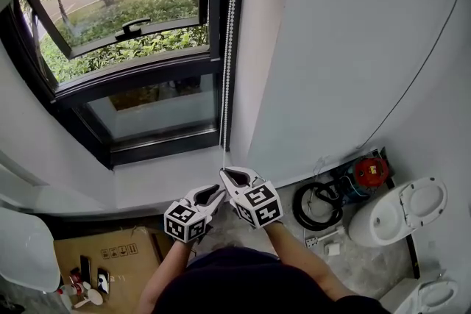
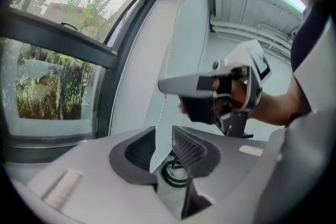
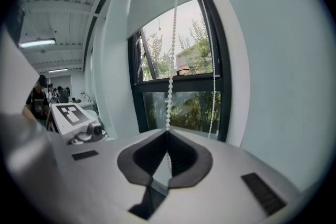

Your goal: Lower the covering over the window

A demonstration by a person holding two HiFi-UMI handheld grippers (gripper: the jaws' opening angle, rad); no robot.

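At the right edge of the window (image 1: 140, 33), your right gripper (image 3: 167, 134) has its jaws pinching the bead chain (image 3: 171, 50). The left gripper (image 2: 164, 147) jaws gape, seemingly empty. The blind (image 3: 155, 5) sits high, so I'd say you're mid-pull: left grabs higher next.

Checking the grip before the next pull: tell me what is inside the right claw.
The bead chain runs down into the right claw, whose jaws are shut on it. The clamped beads are hidden by the pads; the chain's other strand hangs free.
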